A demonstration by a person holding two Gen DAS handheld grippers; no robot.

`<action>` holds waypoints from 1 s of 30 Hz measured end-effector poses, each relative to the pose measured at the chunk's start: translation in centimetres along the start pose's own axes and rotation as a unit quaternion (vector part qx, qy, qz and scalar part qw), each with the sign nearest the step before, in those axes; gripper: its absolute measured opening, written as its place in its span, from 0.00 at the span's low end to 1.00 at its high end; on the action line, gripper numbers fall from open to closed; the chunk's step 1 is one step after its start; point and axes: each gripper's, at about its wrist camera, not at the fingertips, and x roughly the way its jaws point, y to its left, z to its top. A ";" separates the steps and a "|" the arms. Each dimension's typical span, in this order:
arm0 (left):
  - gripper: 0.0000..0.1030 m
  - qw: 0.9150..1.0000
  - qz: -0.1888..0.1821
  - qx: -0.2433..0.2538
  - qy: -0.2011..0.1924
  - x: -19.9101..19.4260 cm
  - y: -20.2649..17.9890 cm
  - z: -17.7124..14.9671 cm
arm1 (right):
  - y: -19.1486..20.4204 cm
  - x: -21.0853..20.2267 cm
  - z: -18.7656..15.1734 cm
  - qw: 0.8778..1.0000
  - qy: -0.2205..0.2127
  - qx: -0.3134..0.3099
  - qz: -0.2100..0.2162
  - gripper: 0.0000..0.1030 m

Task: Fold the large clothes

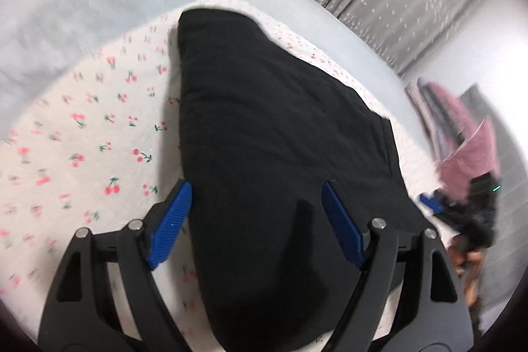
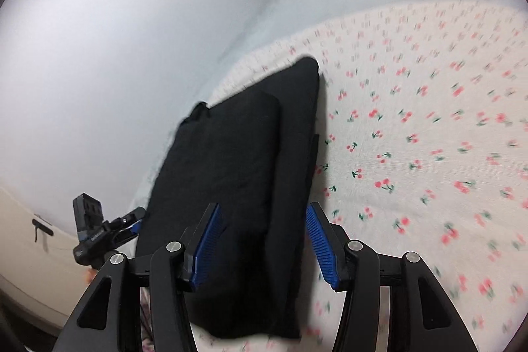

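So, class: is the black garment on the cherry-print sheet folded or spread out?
Folded. The black garment lies as a compact, thick stack with layered edges on the cherry-print sheet.

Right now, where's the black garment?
The folded black garment lies on the cherry-print sheet, centred in both wrist views, under the open left gripper and right gripper.

Both wrist cams look down close, along their fingers, onto the same black garment (image 1: 270, 134) (image 2: 244, 187) on cherry-print bedding (image 1: 82, 137) (image 2: 412, 137), seemingly from opposite sides; blurred.
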 end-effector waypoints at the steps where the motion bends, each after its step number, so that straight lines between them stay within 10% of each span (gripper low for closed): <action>1: 0.81 1.000 0.020 0.013 -0.006 -1.0 -1.3 -0.8 | 0.5 -0.9 -0.2 1.000 -0.006 -0.010 -0.011 0.56; 10: 0.99 0.979 0.184 0.085 -0.014 -6.6 -8.7 -8.9 | 5.8 -7.0 -7.0 0.988 -0.023 -0.110 -0.108 0.75; 16: 1.00 0.980 0.186 0.066 -0.017 -7.6 -11.1 -13.6 | 6.9 -9.4 -12.0 0.972 -0.021 -0.122 -0.199 0.80; 30: 1.00 0.978 0.201 0.045 -0.019 -6.2 -12.0 -16.2 | 7.9 -4.9 -14.7 0.953 0.004 -0.169 -0.251 0.80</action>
